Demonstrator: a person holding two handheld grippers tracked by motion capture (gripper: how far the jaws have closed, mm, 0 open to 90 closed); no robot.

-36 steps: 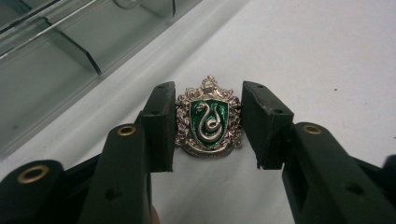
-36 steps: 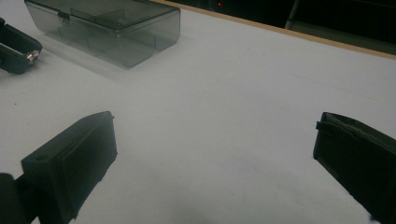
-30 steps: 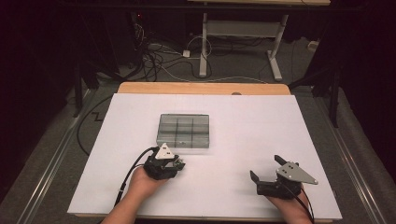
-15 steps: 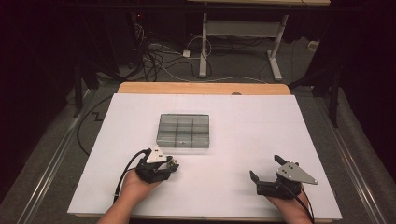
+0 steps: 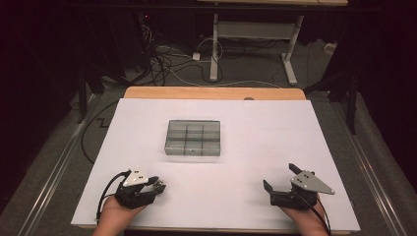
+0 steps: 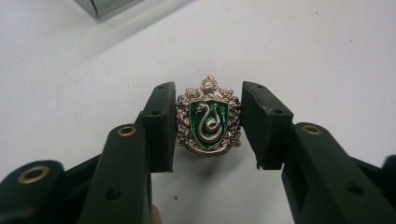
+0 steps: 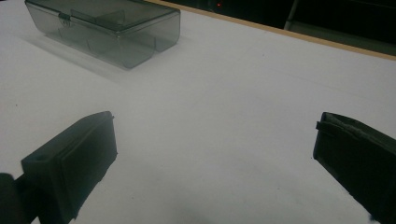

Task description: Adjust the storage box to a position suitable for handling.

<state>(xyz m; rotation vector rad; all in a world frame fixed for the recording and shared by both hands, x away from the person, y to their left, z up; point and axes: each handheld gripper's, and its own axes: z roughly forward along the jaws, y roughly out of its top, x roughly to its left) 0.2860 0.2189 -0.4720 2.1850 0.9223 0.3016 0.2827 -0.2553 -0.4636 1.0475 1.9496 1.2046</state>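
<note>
A dim room with cables on the floor surrounds a white surface (image 5: 246, 147) under the high view. A smoky clear box (image 5: 193, 137) with compartments sits closed near the middle, well apart from both hands.

The left tongs (image 6: 208, 123) sit at the near left edge, narrowed onto a badge (image 6: 208, 116), a silver crest with a green shield and a coiled snake. It stands between the two black pads, which touch or nearly touch its ornate edges on either side. The right tongs (image 5: 280, 183) rest at the near right edge, wide apart with nothing between them, the bare surface showing through the gap in the right gripper view.

I judge the step in hand to be carrying the badge. To do it well, the squeeze should stay even, since the pads grip only the scrolled rim, a thin and uneven hold that could let the badge twist or slip. The hand should travel level and unhurried.

The badge faces the left gripper's camera, its crown end pointing away from the hand and its pointed foot toward it. Its long axis runs from crown to foot, parallel to the pads.
</note>
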